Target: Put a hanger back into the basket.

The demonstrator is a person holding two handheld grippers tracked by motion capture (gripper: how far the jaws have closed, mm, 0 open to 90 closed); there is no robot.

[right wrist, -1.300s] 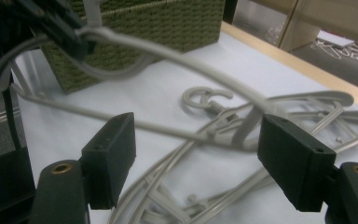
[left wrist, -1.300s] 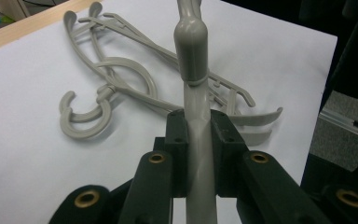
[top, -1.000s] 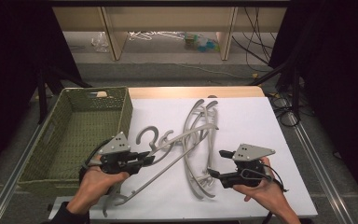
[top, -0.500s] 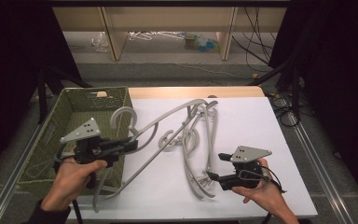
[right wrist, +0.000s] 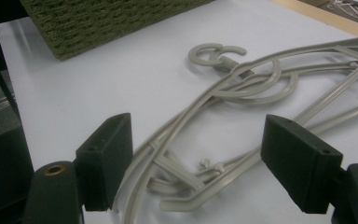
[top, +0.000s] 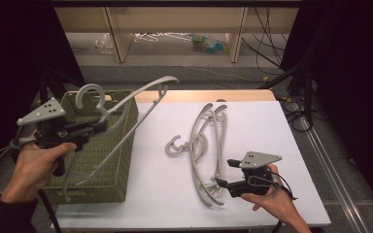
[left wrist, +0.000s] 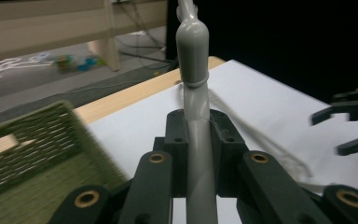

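My left gripper point(top: 101, 127) is shut on a grey plastic hanger point(top: 126, 104), holding it in the air above the green woven basket point(top: 114, 165) at the table's left. In the left gripper view the hanger's neck point(left wrist: 193, 56) runs up between the closed jaws of my left gripper point(left wrist: 196, 135). More grey hangers point(top: 206, 145) lie tangled in a pile on the white table top point(top: 281, 131). My right gripper point(top: 223, 174) rests open at the near end of that pile. In the right gripper view the hangers point(right wrist: 242, 88) lie under and beyond the wide-apart jaws, untouched by the pads point(right wrist: 107, 154).
The green basket point(left wrist: 32, 154) stands at the table's left edge. A wooden strip point(top: 209, 95) borders the table's far side. Beyond it are wooden shelf legs and clutter on the floor point(top: 204, 43). Cables point(top: 296, 111) hang at the right.
My left gripper has carried one hanger up and to the left, from the table's middle to above the basket. The right gripper has stayed in place, open.
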